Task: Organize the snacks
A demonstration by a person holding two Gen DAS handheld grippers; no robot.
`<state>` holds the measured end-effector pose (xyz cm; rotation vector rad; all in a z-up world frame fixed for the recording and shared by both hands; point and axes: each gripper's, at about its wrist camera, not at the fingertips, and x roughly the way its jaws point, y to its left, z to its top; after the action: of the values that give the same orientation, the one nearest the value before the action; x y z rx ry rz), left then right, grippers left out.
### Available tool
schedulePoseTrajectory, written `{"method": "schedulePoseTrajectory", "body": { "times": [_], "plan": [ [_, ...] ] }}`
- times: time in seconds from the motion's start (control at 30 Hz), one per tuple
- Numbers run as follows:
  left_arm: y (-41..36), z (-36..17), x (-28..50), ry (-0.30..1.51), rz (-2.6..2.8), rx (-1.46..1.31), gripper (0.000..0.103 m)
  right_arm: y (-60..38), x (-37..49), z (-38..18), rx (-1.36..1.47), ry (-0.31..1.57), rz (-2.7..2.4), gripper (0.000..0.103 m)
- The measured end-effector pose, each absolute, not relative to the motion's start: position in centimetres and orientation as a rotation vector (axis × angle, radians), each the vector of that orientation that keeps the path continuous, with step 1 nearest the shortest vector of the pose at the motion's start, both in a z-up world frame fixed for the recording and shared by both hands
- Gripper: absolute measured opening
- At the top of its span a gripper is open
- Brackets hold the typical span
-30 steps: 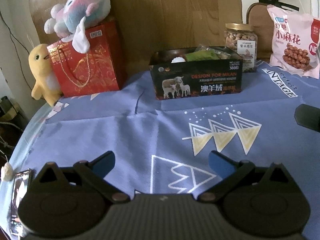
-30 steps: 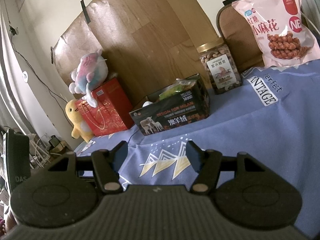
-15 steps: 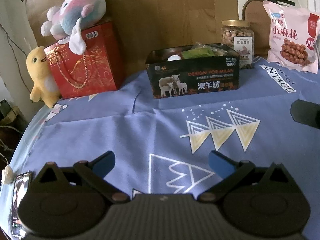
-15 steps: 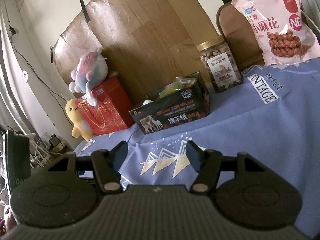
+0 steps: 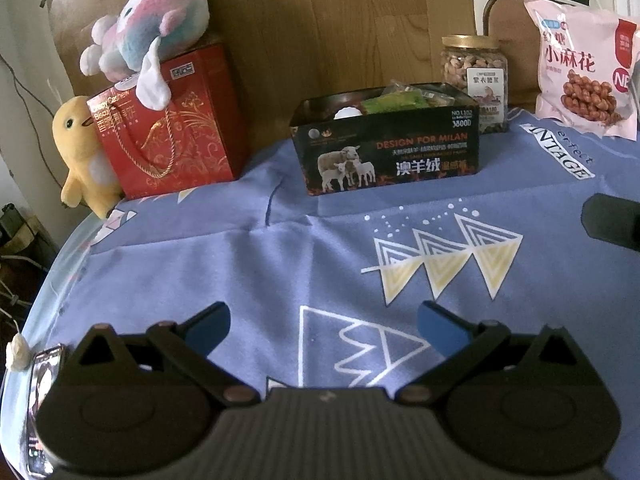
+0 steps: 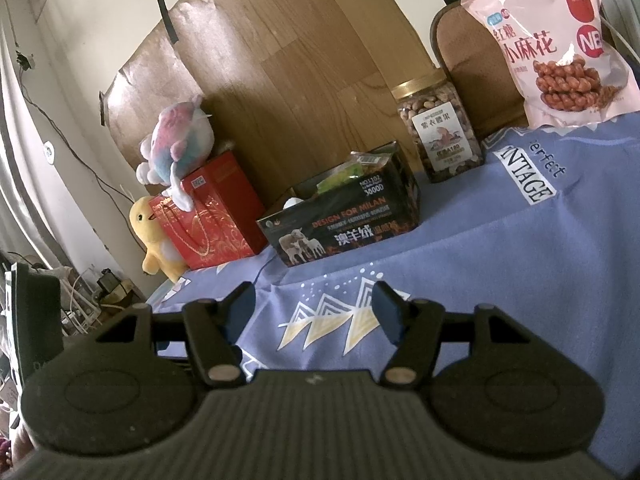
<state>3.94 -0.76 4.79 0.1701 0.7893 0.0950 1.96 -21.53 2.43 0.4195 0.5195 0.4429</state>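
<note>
Both the left gripper (image 5: pixel 322 326) and the right gripper (image 6: pixel 314 308) hover empty with jaws apart, small packets sit in the black box (image 5: pixel 386 152), while the nut jar (image 5: pixel 474 76) and pink snack bag (image 5: pixel 580 68) wait outside.

Wood-grain panel (image 6: pixel 280 80) taped to wall (image 6: pixel 88 20)

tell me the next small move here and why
Probably reach the right gripper forward toward the pink snack bag. Both grippers are open and empty above the blue cloth, while the bag and the nut jar stand outside the black box that already holds snacks.
</note>
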Motion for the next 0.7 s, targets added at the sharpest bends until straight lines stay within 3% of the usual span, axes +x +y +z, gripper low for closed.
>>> {"method": "schedulePoseTrajectory", "body": {
  "times": [0.7],
  "plan": [
    [-0.84,4.92,3.94,0.798,0.033,0.140,0.103,-21.70,2.00,2.18,0.424,0.521,0.442,0.067]
  ]
}}
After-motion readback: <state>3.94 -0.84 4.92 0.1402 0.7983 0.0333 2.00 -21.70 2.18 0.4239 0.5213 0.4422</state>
